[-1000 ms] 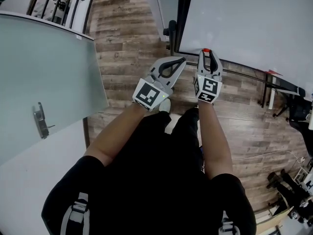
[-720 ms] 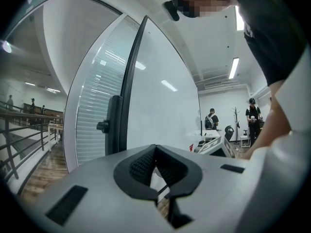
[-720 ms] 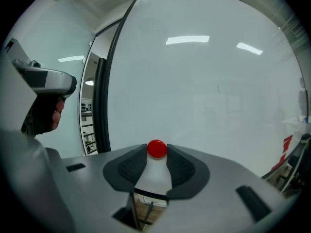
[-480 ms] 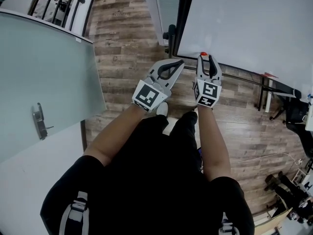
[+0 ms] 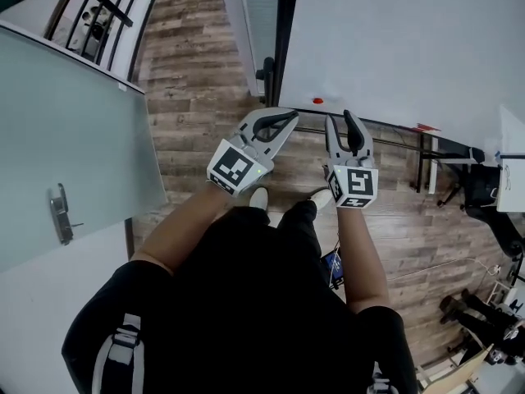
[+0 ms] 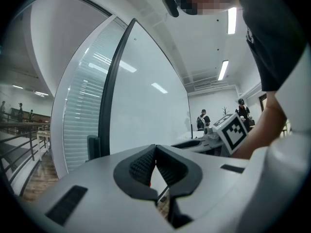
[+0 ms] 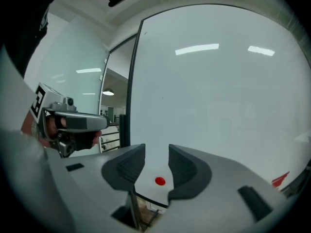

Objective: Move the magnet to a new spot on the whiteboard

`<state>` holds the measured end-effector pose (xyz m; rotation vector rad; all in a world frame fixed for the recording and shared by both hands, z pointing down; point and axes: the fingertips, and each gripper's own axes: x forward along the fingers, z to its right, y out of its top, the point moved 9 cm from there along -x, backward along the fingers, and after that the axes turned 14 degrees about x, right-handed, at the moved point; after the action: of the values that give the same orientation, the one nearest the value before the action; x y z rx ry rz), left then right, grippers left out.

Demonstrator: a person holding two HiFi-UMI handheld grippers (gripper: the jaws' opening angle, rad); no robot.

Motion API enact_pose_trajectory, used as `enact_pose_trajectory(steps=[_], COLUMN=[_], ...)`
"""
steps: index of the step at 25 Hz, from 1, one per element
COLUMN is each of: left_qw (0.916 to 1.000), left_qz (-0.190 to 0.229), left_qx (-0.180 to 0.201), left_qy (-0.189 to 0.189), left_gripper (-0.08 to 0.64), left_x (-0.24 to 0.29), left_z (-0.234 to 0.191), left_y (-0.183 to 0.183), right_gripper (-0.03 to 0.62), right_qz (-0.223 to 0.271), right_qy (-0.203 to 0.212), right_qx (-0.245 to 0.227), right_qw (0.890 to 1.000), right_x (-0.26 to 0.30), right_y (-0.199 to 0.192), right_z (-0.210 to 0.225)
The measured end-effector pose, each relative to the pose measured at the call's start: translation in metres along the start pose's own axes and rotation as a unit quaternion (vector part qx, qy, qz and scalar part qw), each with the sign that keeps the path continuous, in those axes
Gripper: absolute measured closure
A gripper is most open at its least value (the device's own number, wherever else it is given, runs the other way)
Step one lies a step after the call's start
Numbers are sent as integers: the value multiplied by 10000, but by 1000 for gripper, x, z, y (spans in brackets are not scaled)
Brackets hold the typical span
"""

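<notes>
A small red magnet (image 5: 317, 100) sticks near the lower left corner of the whiteboard (image 5: 410, 39). My right gripper (image 5: 341, 118) hovers just in front of it, a little below and to the right. Its jaws have just been opening; they stand open and nothing is between them. In the right gripper view the magnet (image 7: 160, 181) shows through the gap of the right gripper (image 7: 156, 154), apart from both pads, on the whiteboard (image 7: 218, 106). My left gripper (image 5: 293, 115) is shut and empty, left of the magnet; in its own view the left gripper (image 6: 155, 147) has its pads touching.
The whiteboard's dark stand post (image 5: 285, 48) runs along its left edge. A frosted glass door with a handle (image 5: 61, 212) fills the left. A red marker (image 5: 422, 127) lies on the board's tray. An office chair (image 5: 484, 195) stands at the right on the wooden floor.
The right gripper, which gripped the magnet against the board, has let go and drawn back from the board. The magnet stays stuck there. Both grippers have risen.
</notes>
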<state>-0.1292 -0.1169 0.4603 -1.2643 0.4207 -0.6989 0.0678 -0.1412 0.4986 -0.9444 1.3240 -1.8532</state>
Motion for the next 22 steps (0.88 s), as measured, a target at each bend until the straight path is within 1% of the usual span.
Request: enact_pose_trajectory(steps=[3,6,10,13,16,18,22], left_qw=[9998,9996,9991,9986,9984,9983,9983], left_qz=[44,186,274,390,420,431,482], left_qx=[9,28,105,10,56,96,94], left_qy=[-182,-224,-295,-348,-371,-376,-309], left_gripper=[555,555,555,555,555,555,555], left_x=[-4,-8,-14,-20,-23,-24,-27], left_z=[1,3,4,2,1,2,2], left_y=[23,48,80,98,114,122,137], right_gripper=[460,472,503,550,580,591,592], right_qz=[113,281,450,695,902,989,1103], right_qy=[328,596,937,979,958,946,958], right_qx=[-81,-167,-130,-261,-362,-375,-333], right_qw=[9994,9977,9945,9924,9906,9899,9887], right_x=[-20,-40,-68,-86,-101,-109,-117], right_y=[27,53,84,104,122,130,141], right_z=[-9,-19,-29,-37,-43,-47,-53])
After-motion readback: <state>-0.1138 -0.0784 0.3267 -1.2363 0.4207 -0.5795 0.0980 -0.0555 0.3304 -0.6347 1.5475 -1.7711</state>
